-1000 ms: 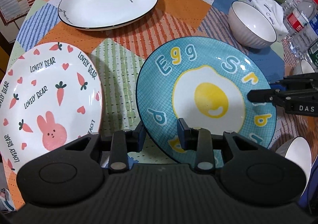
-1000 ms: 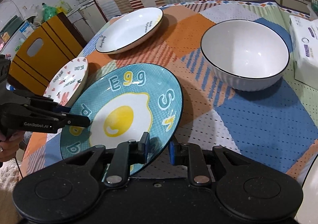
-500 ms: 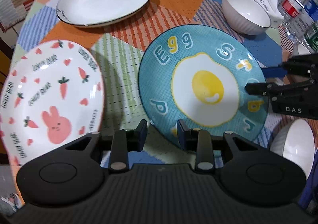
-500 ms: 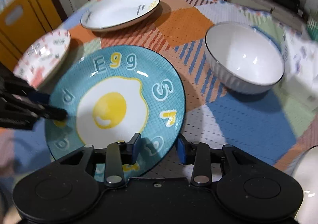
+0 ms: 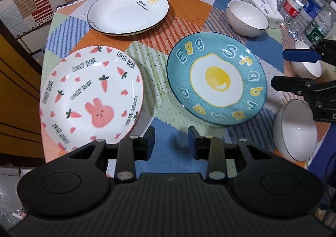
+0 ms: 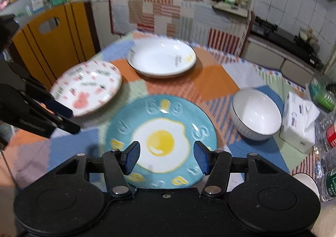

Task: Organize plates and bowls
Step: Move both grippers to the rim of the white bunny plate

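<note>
Blue plate (image 5: 217,82): egg picture and letters on its face; lies flat on the patchwork tablecloth (image 5: 189,7), near the table's front edge, held by neither gripper.
Pink plate (image 5: 92,94): rabbit and carrot print; lies to the left of the blue plate, apart from it, at the table's left edge.
White plate (image 5: 128,11): small sun mark; sits behind the other two plates, well apart from both.
Large bowl (image 5: 247,17): white, upright, behind and to the right of the blue plate.
Front bowls: one (image 5: 296,131) at the right front edge, another (image 5: 305,62) behind it, both partly hidden by the right gripper.
Left gripper (image 5: 171,142): jaws parted a moderate way, nothing between them; above the cloth in front of the two front plates.
Right gripper (image 6: 167,157): jaws spread wide, empty; above the near rim of the blue plate.
Surroundings: tissue pack (image 6: 298,119) and water bottles (image 5: 298,3) at the right side.
</note>
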